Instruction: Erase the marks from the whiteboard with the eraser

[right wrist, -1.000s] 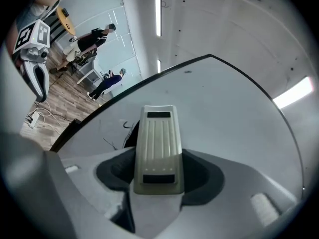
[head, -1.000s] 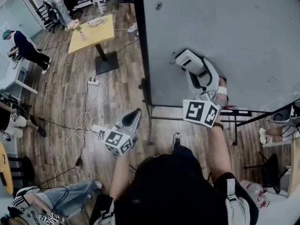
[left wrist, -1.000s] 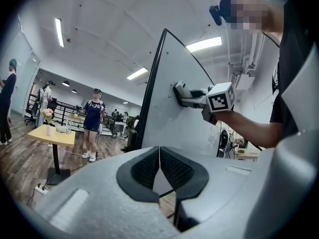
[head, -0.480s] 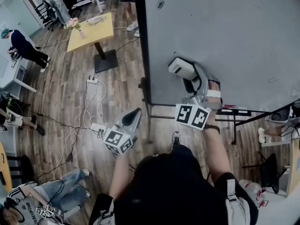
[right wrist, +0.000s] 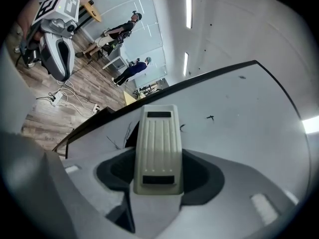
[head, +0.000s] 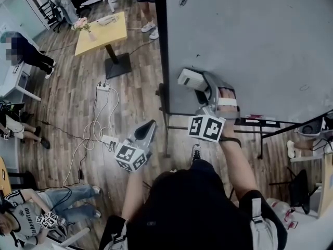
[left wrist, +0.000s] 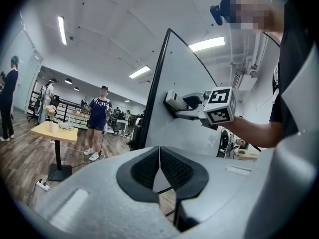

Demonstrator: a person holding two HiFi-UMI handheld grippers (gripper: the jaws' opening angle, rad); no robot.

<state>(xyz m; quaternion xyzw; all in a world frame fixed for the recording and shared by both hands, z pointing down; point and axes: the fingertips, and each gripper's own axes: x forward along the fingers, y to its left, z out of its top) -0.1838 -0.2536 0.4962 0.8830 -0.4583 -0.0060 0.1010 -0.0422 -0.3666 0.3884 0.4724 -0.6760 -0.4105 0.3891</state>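
The whiteboard [head: 250, 40] fills the upper right of the head view, with small dark marks [head: 182, 1] scattered on it. My right gripper [head: 202, 86] is shut on the cream eraser [head: 189, 79] and presses it to the board near the lower left corner. In the right gripper view the eraser [right wrist: 158, 143] sits between the jaws, with thin black strokes [right wrist: 130, 131] just beside it and another mark [right wrist: 211, 117] farther off. My left gripper [head: 147, 130] hangs left of and below the board, shut and holding nothing; its pads [left wrist: 172, 169] meet.
A yellow table [head: 104, 35] stands on the wood floor to the left. A power strip and cables [head: 103, 89] lie below it. A person [left wrist: 97, 117] stands by that table. Black stand bars [head: 260, 124] run under the board.
My right gripper has slid the eraser leftward and slightly up across the board, toward its left edge. My left gripper has stayed where it was.
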